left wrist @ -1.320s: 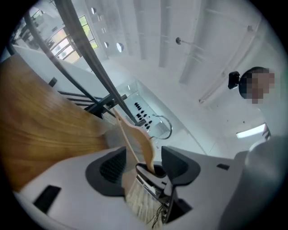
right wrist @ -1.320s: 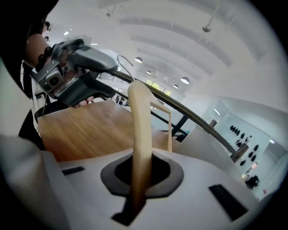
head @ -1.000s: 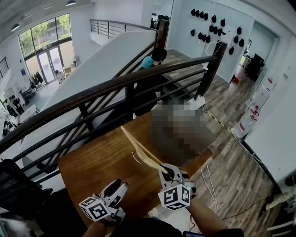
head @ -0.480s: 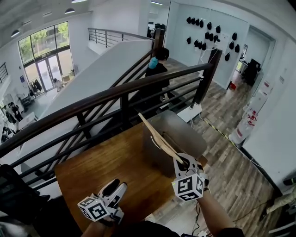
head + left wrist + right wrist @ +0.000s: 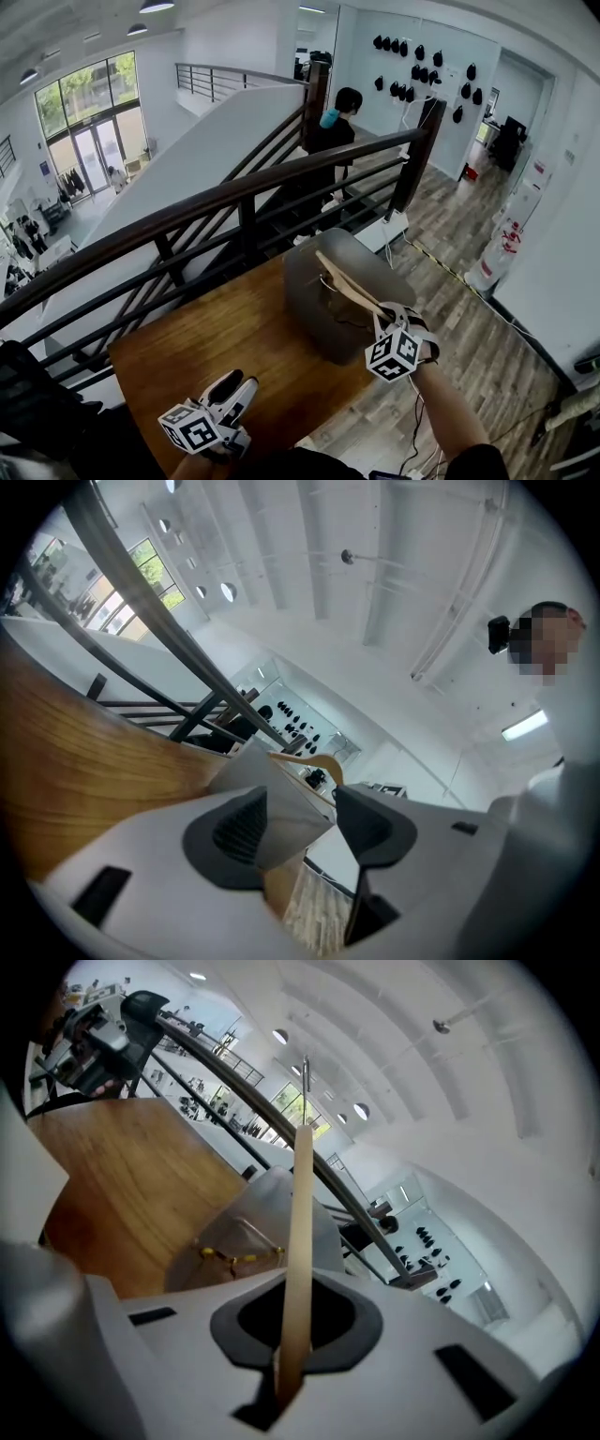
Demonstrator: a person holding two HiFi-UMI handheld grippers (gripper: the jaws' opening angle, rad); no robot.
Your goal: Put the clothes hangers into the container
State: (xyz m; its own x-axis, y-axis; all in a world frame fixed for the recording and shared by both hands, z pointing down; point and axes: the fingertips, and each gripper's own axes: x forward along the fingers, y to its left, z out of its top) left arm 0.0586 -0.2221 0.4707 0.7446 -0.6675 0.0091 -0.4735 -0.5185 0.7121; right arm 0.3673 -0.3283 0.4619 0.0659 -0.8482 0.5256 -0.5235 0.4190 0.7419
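- Your right tongs (image 5: 292,1340) are closed tight on the clothes hanger (image 5: 299,1232). It stands edge-on between the pads as a slim wooden strip rising straight ahead of them.
- The part of the hanger below the pads is hidden inside the body of the tongs. Only a thin metal stem shows above its top end, and you cannot make out the shape of the hook.
- In the head view the hanger slopes up and away from the right tongs, over the grey container (image 5: 314,314). The container sits just ahead of them on the worktop (image 5: 216,342). You cannot tell whether the wood touches the container's rim.
- Inside the container, just beyond the tips of the right tongs, a thin yellowish wire shape (image 5: 234,1253) shows. It is too faint to say what it is.
- Your left tongs (image 5: 300,819) stand wide apart with nothing between the pads. Through the gap you see only the container's corner and a curved end of the hanger, both well beyond the tips.
- In the head view the left tongs sit low over the near edge of the worktop, well apart from the container. Their rear end merges with your dark clothing at the bottom of the frame.
- The dark railing (image 5: 234,192) behind the worktop hides much of the stairs beyond.
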